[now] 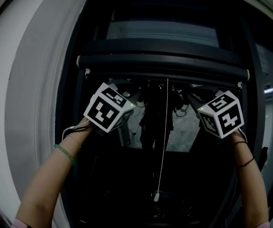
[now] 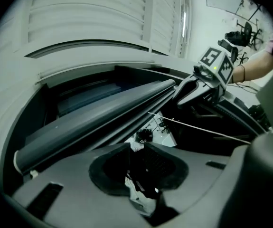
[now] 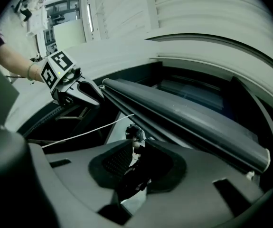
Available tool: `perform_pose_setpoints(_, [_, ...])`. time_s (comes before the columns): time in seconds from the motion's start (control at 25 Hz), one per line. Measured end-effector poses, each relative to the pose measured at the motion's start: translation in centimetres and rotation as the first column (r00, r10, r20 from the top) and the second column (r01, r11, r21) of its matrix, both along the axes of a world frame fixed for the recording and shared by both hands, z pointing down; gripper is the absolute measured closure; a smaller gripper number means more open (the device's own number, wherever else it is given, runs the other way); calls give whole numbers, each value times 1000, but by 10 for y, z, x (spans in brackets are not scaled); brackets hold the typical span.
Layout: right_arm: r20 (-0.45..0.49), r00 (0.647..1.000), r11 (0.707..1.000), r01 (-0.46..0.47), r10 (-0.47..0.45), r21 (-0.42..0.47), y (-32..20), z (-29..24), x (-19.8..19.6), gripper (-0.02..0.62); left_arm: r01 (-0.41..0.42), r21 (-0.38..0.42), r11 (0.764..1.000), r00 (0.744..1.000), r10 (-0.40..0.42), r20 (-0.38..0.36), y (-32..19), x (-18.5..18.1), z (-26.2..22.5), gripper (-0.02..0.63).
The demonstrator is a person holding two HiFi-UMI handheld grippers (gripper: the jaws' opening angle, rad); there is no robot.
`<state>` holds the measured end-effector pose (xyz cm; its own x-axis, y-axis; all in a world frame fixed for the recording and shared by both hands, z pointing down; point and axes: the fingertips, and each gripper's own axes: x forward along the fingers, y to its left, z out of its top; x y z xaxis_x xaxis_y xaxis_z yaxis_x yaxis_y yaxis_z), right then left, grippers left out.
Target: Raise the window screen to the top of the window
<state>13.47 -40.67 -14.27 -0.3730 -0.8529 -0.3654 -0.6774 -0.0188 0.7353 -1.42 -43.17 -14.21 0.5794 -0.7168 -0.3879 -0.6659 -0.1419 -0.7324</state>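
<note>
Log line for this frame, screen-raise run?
left gripper: below screen bar, jaws nearly together | right gripper: same | pull cord: hanging between grippers

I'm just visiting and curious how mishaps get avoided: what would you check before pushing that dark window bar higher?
1. Left gripper below the screen bar, near its left end: ok.
2. Right gripper below its right end: ok.
3. Bar roughly level: ok.
4. Pull cord hanging clear between the grippers: ok.
5. Jaws pressing firmly on the bar: cannot tell.
6. Screen at top: not ok; a gap shows above.
</note>
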Motion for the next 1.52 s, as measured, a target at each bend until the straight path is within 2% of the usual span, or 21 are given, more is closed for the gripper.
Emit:
perform_pose_setpoints(0.2, [38,998,997,56,-54,-45,8,53,-5,528,-89,-65,994,996,90,15,19,2,65,532])
perform_pose_setpoints(0.32, [83,992,992,105,-99,-66,19,91,-11,528,-160,-104,982,987,161,2,43,6,111,531])
perform_pose_setpoints(0.48, [143,977,978,176,-159,-115,39,157,-30,528,-266,-191,945,963,251,-96,70,-3,182,532])
perform_pose_setpoints(0.64, [210,959,960,226,-189,-166,67,230,-45,528,-318,-266,910,946,286,-152,99,-8,255,531])
perform_pose_setpoints(0.72, [257,948,951,239,-186,-197,80,268,-52,528,-352,-298,887,931,301,-205,116,-16,289,531])
perform_pose_setpoints(0.88, [352,922,931,262,-163,-255,105,341,-65,528,-430,-365,826,887,310,-343,147,-33,355,531])
perform_pose_setpoints(1.08, [419,899,910,271,-124,-314,147,416,-86,528,-437,-449,780,884,280,-375,180,-43,433,531])
perform_pose_setpoints(1.2, [436,896,894,265,-89,-362,177,460,-97,528,-456,-492,741,873,266,-409,208,-48,478,532])
perform_pose_setpoints(1.44, [530,847,836,308,-23,-455,233,535,-107,528,-453,-602,657,882,234,-408,264,-37,572,532])
perform_pose_setpoints(1.52, [563,826,816,331,-8,-474,248,557,-110,528,-460,-628,628,878,217,-426,280,-32,593,532])
